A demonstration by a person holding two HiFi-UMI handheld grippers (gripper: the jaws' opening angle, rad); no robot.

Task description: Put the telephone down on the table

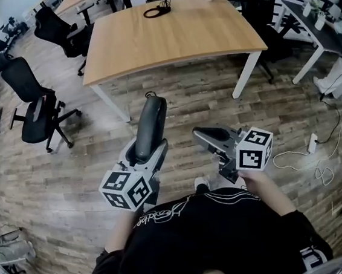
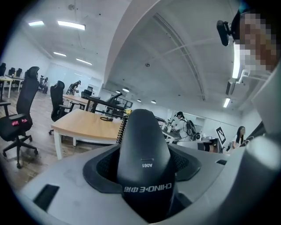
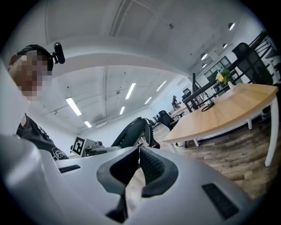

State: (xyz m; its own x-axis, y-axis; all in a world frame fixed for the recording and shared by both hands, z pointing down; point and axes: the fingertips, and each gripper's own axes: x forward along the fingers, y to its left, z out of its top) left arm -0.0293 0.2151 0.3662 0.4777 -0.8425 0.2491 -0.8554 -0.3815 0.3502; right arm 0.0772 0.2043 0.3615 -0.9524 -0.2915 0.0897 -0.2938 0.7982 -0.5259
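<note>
Between the jaws of my left gripper [image 1: 150, 151] sits the telephone [image 1: 151, 120], a dark handset. The pads are pinched on its lower end from both sides. In the left gripper view the handset fills the gap completely and rises past the fingertips, with its printed face towards the camera. A coiled cord [image 2: 121, 129] shows just behind its left edge. From the head view the handset leans up and forward out of the gripper, above the wooden floor [image 1: 185, 101], not above any tabletop.

To the right of that gripper, at about the same height and close beside it, I hold the right gripper [image 1: 210, 136]. Its jaws are pressed together at the tips with nothing between them; only floor shows through the slit lower down.

Ahead of both grippers and well apart from them stands the wooden table [image 1: 172, 36] on white legs. A loop of black cable [image 1: 158, 10] lies at its far edge. Off to the left of the left gripper is a black office chair [image 1: 34, 111].
</note>
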